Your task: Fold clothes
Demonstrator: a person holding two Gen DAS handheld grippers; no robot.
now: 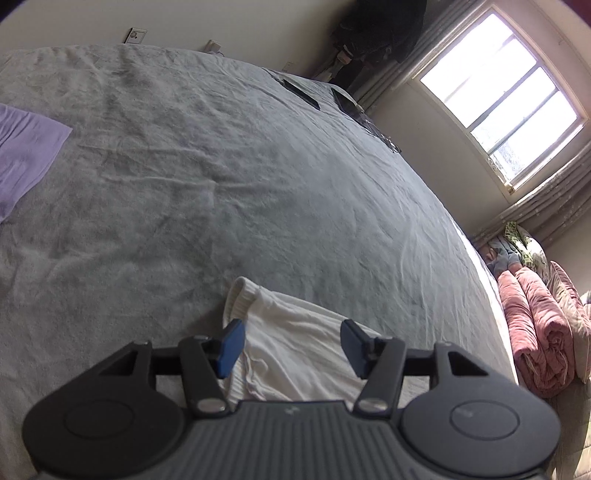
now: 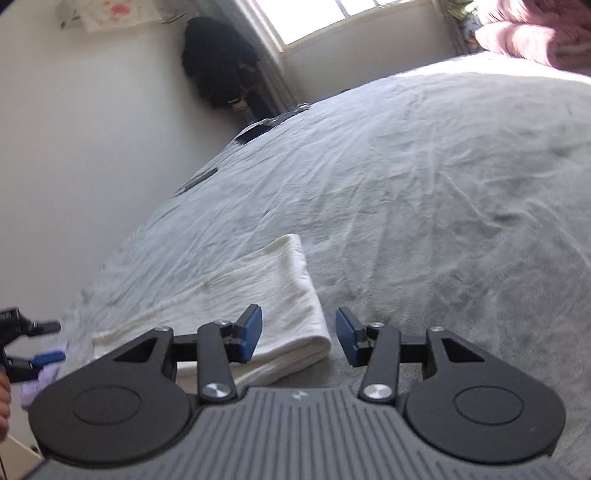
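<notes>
left wrist view: the left gripper (image 1: 291, 343) hangs over a grey bedspread (image 1: 240, 177), its blue pads (image 1: 231, 347) standing apart with nothing pinched between them. under and between the pads lies a white garment (image 1: 295, 354), rumpled, with a ribbed cuff (image 1: 240, 299) poking out just beyond the left-hand pad. the pads do not press on the cloth. a lilac garment (image 1: 26, 155) lies flat at the left edge of the bed, well apart from the white one. near the far edge of the bed lie a few dark flat items (image 1: 301, 90), too small to name. a bright window (image 1: 506, 96) with curtains fills the upper right, and pink bedding (image 1: 535, 332) is piled beside the bed at the right.

right wrist view: the right gripper (image 2: 299, 338) has its jaws parted and holds nothing. the white garment (image 2: 266, 306) lies here as a folded strip on the bedspread (image 2: 443, 184), its folded end just under the left-hand pad (image 2: 251, 334) and reaching partway into the gap; the right-hand pad is over bare bedspread. at the far left edge the left gripper (image 2: 44, 341) shows, jaws apart, over a bit of the lilac garment (image 2: 44, 373). a dark bundle (image 2: 221, 62) hangs at the wall by the window (image 2: 332, 18).
</notes>
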